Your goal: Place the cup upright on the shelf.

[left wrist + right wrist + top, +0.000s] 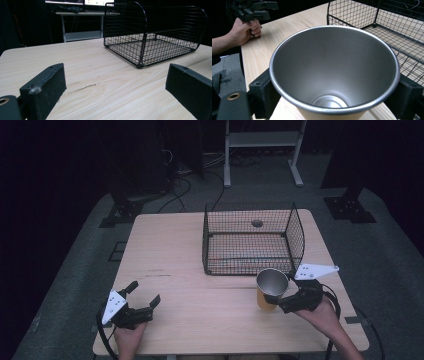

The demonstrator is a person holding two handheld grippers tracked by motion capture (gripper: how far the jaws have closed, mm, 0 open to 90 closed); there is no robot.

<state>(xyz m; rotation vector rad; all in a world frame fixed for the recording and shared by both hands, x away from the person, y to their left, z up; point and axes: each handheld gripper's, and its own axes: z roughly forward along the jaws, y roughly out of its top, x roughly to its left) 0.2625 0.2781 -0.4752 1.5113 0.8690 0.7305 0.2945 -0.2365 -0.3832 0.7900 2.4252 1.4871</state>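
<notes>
Now, from the high view, my right gripper [278, 296] has its fingers closed around a steel cup [271, 287] that stands upright near the right front of the worktop [165, 255], just in front of the wire basket [252, 240]. The basket lies straight ahead of the cup, its low front edge nearest; any move into it would, I judge, go forward and up over that edge. My left gripper [145, 297] rests well apart at the front left, fingers spread on nothing. Through the left gripper view, both fingers [43, 87] stand wide apart over bare wood, with the basket farther off to the right. Through the right gripper view, the cup's open mouth faces up, its axis vertical, a finger pressing each side, the basket mesh just beyond it.
</notes>
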